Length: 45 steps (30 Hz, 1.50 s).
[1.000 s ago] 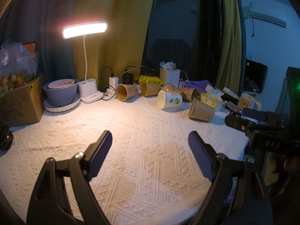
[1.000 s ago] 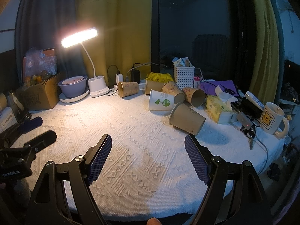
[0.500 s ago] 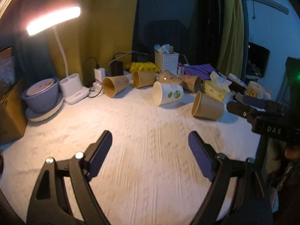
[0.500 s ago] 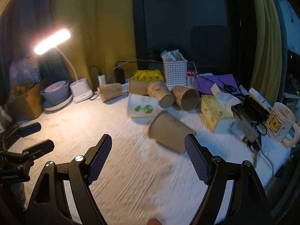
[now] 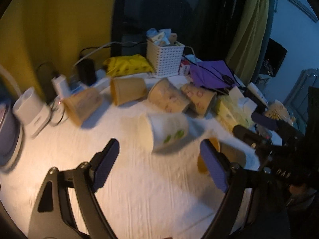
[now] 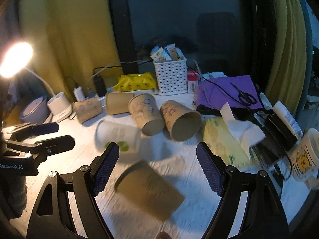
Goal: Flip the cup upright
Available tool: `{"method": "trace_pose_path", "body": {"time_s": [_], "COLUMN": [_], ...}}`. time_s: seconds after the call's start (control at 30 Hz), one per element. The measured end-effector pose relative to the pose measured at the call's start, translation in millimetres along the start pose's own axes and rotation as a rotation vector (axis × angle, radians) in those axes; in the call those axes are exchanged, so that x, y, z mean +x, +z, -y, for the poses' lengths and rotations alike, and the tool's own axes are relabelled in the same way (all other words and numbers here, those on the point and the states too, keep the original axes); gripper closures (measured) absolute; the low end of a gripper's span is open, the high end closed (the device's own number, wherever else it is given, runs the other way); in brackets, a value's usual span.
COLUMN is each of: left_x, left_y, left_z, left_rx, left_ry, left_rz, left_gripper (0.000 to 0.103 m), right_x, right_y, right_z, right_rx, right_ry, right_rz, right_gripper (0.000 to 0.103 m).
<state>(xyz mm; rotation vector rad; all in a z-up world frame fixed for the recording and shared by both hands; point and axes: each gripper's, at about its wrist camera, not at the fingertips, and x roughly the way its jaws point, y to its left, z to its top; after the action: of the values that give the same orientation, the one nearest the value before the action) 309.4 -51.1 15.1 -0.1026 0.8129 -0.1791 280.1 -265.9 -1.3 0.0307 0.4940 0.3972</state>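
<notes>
cups lie nearer than a second ago: both my claws have pushed in. my right gripper (image 6: 157,169), spread and empty, frames the plain brown cup (image 6: 149,191) on its side at 6 o'clock; my left gripper (image 5: 159,159) is spread too. count: five brown cups, one white cup (image 6: 117,137), all toppled.

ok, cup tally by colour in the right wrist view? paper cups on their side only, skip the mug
Brown paper cups: 5 — nearest one, two open-mouthed, two at the back
White paper cup with green print: 1
Total: 6, all lying on their sides
</notes>
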Motion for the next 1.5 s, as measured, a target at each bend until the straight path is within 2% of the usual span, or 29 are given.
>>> {"method": "trace_pose_path", "body": {"time_s": [0.17, 0.43, 0.5, 0.63, 0.8, 0.93, 1.0, 1.13, 1.3, 1.5], "left_x": [42, 109, 124, 148, 163, 180, 184, 187, 174, 130], "left_y": [32, 74, 77, 77, 83, 85, 84, 81, 86, 88], "left_z": [9, -6, -8, -14, -13, -11, -7, 1, 3, 10], "left_rx": [0.027, -0.102, -0.131, -0.236, -0.272, -0.300, -0.293, -0.279, -0.276, -0.216], "left_ry": [-0.015, -0.085, -0.072, -0.106, -0.114, -0.136, -0.133, -0.140, -0.142, -0.152], "left_rz": [-0.056, -0.217, -0.249, -0.312, -0.325, -0.373, -0.381, -0.384, -0.331, -0.255], "left_gripper": [0.019, 0.019, 0.019, 0.019, 0.019, 0.019, 0.022, 0.034, 0.037, 0.037], "right_x": [26, 57, 64, 77, 83, 85, 84, 80, 66, 36], "right_y": [25, 52, 55, 56, 58, 56, 54, 52, 50, 50], "right_z": [13, 52, 59, 74, 81, 85, 87, 88, 85, 75], "right_rx": [0.022, 0.068, 0.070, 0.095, 0.102, 0.110, 0.117, 0.122, 0.120, 0.104], "right_ry": [-0.022, -0.088, -0.097, -0.107, -0.101, -0.094, -0.091, -0.090, -0.086, -0.091], "right_rz": [-0.017, -0.029, -0.036, -0.066, -0.066, -0.073, -0.074, -0.072, -0.059, -0.021], "right_gripper": [0.021, 0.021, 0.021, 0.021, 0.021, 0.021, 0.021, 0.021, 0.021, 0.021]}}
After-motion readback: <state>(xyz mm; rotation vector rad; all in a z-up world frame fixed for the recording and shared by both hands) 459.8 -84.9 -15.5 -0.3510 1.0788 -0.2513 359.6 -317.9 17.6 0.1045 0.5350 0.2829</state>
